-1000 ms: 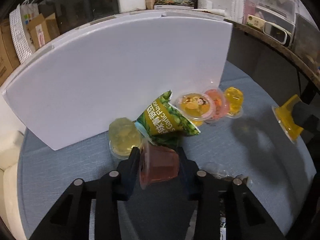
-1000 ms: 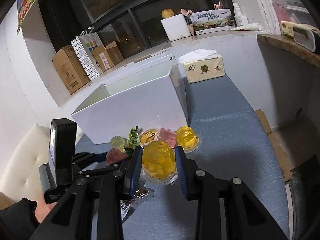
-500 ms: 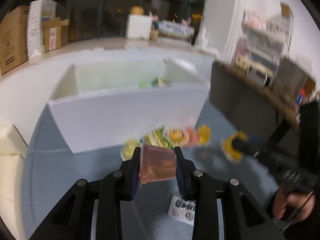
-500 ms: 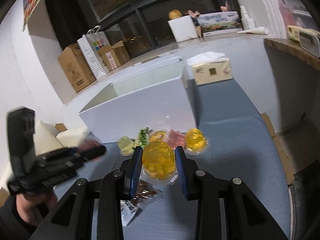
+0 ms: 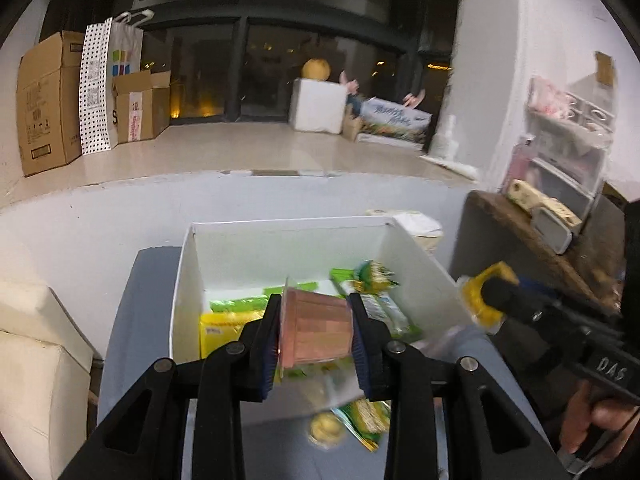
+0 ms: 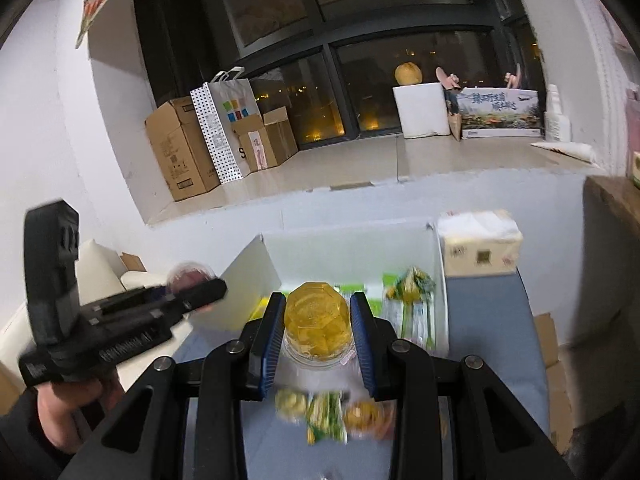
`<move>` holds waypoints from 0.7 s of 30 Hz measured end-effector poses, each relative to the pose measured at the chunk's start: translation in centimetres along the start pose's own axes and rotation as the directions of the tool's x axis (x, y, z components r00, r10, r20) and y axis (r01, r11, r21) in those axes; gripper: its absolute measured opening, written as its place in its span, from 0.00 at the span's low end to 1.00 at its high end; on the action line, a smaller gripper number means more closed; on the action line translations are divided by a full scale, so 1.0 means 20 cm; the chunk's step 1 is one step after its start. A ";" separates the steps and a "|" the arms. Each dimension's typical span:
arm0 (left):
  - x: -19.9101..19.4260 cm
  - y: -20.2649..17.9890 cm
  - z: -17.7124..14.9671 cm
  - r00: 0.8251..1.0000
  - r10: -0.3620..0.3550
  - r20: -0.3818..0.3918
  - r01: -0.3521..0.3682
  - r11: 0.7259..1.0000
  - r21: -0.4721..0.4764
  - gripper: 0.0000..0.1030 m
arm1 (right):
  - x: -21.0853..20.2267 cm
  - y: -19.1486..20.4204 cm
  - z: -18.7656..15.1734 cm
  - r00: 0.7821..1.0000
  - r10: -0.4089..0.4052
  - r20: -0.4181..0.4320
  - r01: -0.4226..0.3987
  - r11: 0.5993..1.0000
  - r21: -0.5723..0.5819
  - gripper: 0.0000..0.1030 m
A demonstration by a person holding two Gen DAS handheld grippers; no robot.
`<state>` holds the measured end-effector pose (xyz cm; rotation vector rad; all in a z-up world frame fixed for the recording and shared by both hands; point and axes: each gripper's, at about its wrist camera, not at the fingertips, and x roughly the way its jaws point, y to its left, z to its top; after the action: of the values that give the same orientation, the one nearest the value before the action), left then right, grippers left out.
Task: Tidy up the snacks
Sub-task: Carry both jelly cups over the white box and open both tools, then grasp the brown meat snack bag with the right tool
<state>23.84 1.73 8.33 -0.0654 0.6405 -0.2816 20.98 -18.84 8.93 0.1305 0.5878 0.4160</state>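
Note:
My left gripper [image 5: 316, 332] is shut on a pink jelly cup [image 5: 316, 330], held on its side above the near wall of the white box [image 5: 188, 280]. My right gripper [image 6: 318, 330] is shut on a yellow jelly cup [image 6: 318, 322], raised in front of the same white box [image 6: 352, 256]. Green and yellow snack packets [image 5: 240, 312] lie inside the box. On the blue table below, a pale jelly cup [image 6: 290, 402], a green packet [image 6: 326, 416] and an orange cup [image 6: 362, 416] sit blurred. The right gripper's yellow cup [image 5: 478, 296] shows at the right of the left wrist view.
A tissue pack [image 6: 478, 242] stands right of the box. Cardboard boxes [image 6: 180, 148] and a dotted paper bag [image 6: 224, 128] line the window ledge. A wooden shelf [image 5: 532, 248] runs along the right. A cream sofa cushion [image 5: 36, 344] borders the table's left edge.
Both grippers have risen from the table with their jelly cups and moved toward the white box, whose inside now shows. The loose snacks have dropped low in both views.

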 end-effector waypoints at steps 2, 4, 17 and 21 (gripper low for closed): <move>0.09 0.03 0.03 0.999 0.025 -0.032 -0.025 1.000 0.004 0.34 | 0.09 -0.02 0.05 0.999 -0.021 -0.029 0.021 1.000 -0.001 0.35; 0.15 0.05 0.04 0.998 0.036 -0.053 -0.035 0.999 0.006 0.34 | 0.17 -0.06 0.08 0.998 -0.037 -0.057 0.038 0.999 0.017 0.35; 0.20 0.17 -0.07 0.990 0.097 -0.102 -0.102 0.994 -0.038 1.00 | 0.30 -0.19 0.03 0.990 -0.067 -0.121 0.080 0.991 0.107 0.91; 0.15 0.17 -0.07 0.991 0.090 -0.098 -0.094 0.995 -0.043 1.00 | 0.24 -0.20 0.02 0.993 -0.058 -0.107 0.071 0.990 0.124 0.92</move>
<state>26.16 4.20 4.88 -0.0677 0.7436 -0.1812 26.22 -20.44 5.76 0.2131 0.7187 0.3232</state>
